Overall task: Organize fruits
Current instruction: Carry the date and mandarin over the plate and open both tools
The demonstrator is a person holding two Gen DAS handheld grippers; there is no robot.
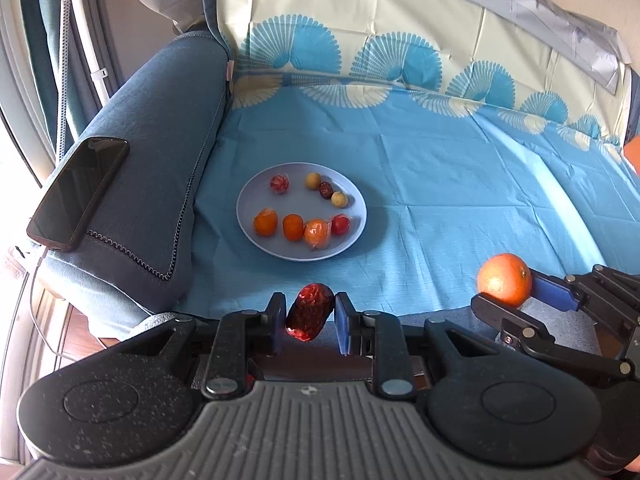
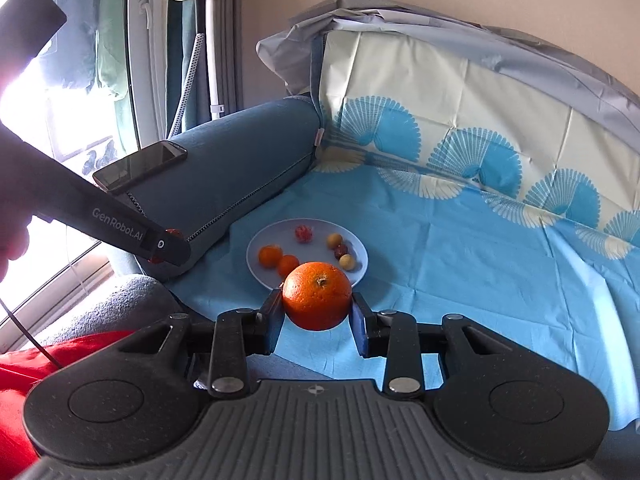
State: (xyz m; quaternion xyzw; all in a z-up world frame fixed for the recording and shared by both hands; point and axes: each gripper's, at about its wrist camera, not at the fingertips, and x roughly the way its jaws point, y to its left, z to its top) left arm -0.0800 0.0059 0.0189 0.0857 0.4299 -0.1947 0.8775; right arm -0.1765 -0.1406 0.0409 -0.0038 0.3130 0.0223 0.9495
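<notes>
We have both loads in hand: our left gripper [image 1: 310, 320] is clamped on a wrapped red jujube [image 1: 310, 314], and our right gripper [image 2: 318, 314] is clamped on an orange [image 2: 317, 296], both hovering near the front edge of the blue cloth [image 1: 440, 200]. The plate [image 1: 352, 240] ahead already carries 8 small fruits. We would lower each fruit onto a bare patch of plate, beside its like, and release only once it rests, since round fruit rolls.
</notes>
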